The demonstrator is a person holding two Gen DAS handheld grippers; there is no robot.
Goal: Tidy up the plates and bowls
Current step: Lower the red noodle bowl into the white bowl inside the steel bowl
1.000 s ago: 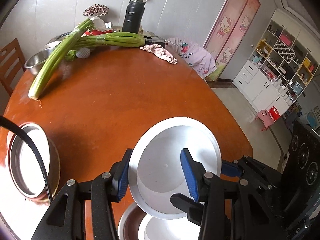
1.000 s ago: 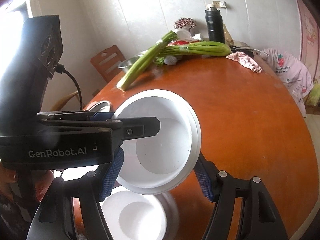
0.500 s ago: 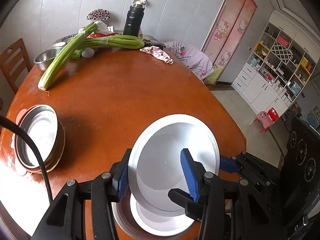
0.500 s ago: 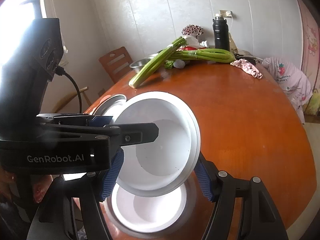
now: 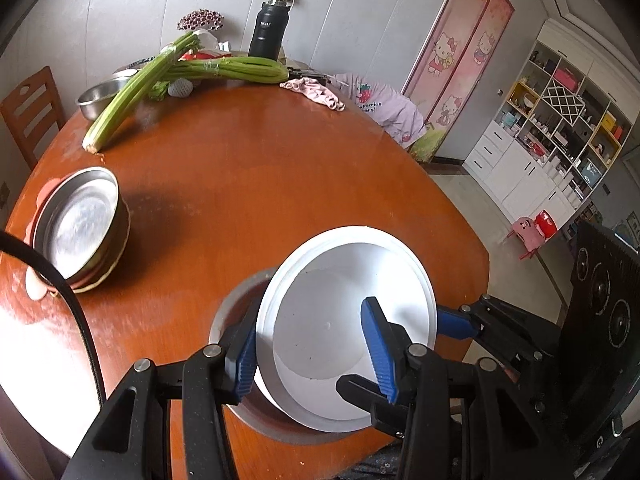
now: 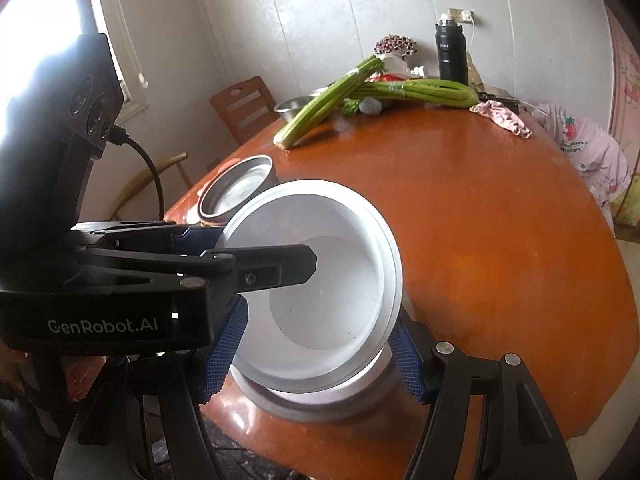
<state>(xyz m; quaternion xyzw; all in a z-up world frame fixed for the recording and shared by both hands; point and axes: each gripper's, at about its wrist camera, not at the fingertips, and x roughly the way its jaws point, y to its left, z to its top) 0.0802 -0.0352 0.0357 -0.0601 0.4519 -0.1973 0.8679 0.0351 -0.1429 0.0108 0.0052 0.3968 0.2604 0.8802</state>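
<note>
A white plate (image 5: 340, 320) is held tilted over a steel plate (image 5: 228, 320) at the table's near edge; another white dish lies in the steel plate (image 6: 372, 384). My left gripper (image 5: 308, 352) is shut on the white plate's near-left rim, one finger in front, one behind. My right gripper (image 6: 316, 354) spans the same white plate (image 6: 320, 280), its blue pads at the plate's left and right edges; whether they press on it is unclear. A stack of steel bowls (image 5: 78, 228) on pink dishes stands at the left, also in the right wrist view (image 6: 236, 190).
Round orange table (image 5: 260, 168). Celery bunches (image 5: 224, 70), a steel basin (image 5: 102, 94), a black thermos (image 5: 268, 32), a pink cloth (image 5: 314, 94) lie at the far side. A wooden chair (image 5: 30, 112) stands at the left. The left gripper's body fills the left of the right wrist view.
Both grippers have pulled back and risen with the white plate. The steel plate under it and the bowl stack on the left have come more fully into view.
</note>
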